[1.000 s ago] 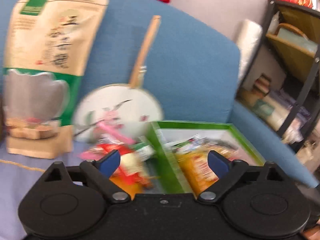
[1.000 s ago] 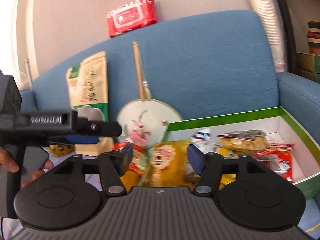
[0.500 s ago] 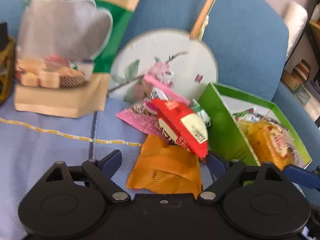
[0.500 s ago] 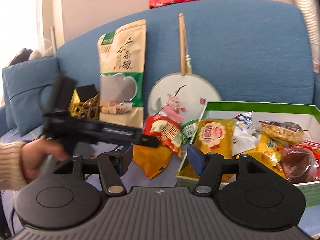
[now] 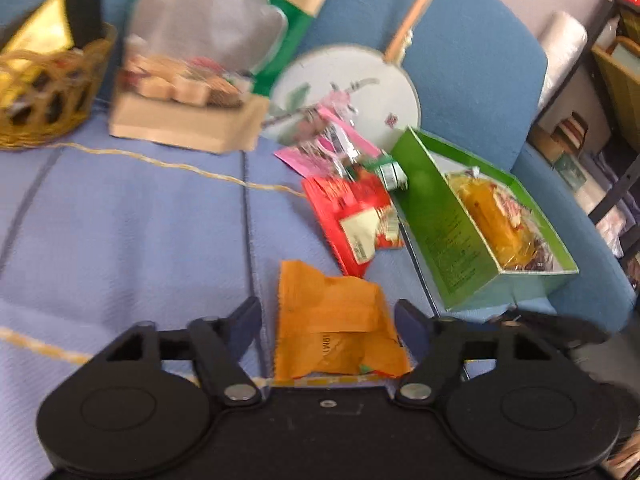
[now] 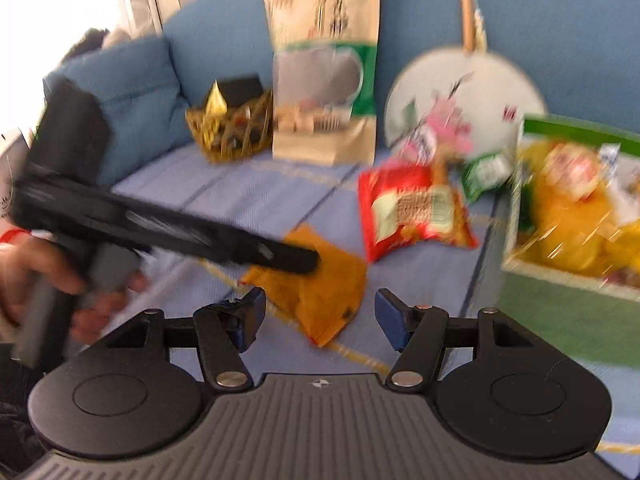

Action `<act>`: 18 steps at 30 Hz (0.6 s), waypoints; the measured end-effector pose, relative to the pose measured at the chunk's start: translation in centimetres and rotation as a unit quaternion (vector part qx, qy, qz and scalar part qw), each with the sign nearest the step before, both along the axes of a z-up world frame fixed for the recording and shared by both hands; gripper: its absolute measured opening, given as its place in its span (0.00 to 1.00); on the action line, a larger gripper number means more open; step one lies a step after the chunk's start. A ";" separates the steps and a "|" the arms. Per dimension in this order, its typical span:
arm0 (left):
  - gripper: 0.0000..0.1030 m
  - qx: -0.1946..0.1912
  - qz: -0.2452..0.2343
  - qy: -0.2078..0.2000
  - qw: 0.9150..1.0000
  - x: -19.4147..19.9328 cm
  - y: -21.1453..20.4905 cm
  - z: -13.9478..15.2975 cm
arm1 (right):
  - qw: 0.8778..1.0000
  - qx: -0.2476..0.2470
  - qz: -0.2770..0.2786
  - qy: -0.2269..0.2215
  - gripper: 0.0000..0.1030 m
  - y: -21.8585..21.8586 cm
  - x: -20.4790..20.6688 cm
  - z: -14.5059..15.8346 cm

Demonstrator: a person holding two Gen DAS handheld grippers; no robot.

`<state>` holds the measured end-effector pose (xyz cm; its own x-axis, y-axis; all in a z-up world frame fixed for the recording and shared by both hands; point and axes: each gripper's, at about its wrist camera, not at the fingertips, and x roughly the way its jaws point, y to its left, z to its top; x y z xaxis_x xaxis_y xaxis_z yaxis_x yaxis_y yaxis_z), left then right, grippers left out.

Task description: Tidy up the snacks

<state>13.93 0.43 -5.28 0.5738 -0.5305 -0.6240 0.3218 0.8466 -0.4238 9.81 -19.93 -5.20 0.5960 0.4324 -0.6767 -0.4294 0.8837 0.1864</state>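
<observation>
beside orange packet (image 5: 336, 320) | red packet (image 5: 356, 220) | green box (image 5: 480, 220) | wide left tongs (image 5: 327, 320)

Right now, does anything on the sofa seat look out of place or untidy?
Yes. A crumpled orange packet, a red packet and a pink wrapper lie loose on the blue seat cover, outside the green cardboard box that already holds other snacks. The open left gripper straddles the orange packet.

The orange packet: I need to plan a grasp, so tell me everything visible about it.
The orange packet is a crinkled, foil-like sachet with serrated edges, lying flat on the blue sofa cover, apart from the red packet. The open left hand-held gripper straddles it, with no contact visible.
</observation>
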 end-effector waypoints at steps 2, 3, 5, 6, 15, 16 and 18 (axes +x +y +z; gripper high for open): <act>1.00 -0.011 0.002 0.004 1.000 0.1 0.7 0.3 | 1.000 -0.003 -0.006 0.013 0.99 0.5 0.3 -0.8; 1.00 -0.018 0.002 0.011 1.000 0.5 0.7 0.3 | 1.000 -0.004 -0.008 0.012 0.99 0.7 0.2 -1.0; 0.97 -0.031 0.001 0.025 0.999 1.2 0.9 0.0 | 1.000 -0.010 -0.006 0.001 0.99 0.9 0.2 -1.1; 0.97 -0.036 -0.001 0.032 0.999 1.4 1.0 -0.2 | 1.000 -0.009 -0.005 0.001 0.99 0.9 0.3 -1.1; 0.42 -0.031 -0.029 0.040 0.998 2.2 -0.4 -1.4 | 1.000 0.002 -0.020 -0.003 0.52 0.9 1.2 -1.6; 0.31 -0.030 -0.035 0.036 0.998 2.2 -0.6 -1.2 | 1.000 0.010 -0.021 0.001 0.42 0.8 1.3 -1.5; 0.29 -0.034 -0.042 0.026 0.998 2.0 -0.8 -0.4 | 0.999 0.013 -0.033 -0.007 0.33 0.3 1.0 -0.5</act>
<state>15.95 -0.39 -5.71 0.4937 -0.6176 -0.6122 0.3667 0.7862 -0.4974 10.85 -19.59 -5.74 0.6335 0.4094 -0.6565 -0.3733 0.9050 0.2041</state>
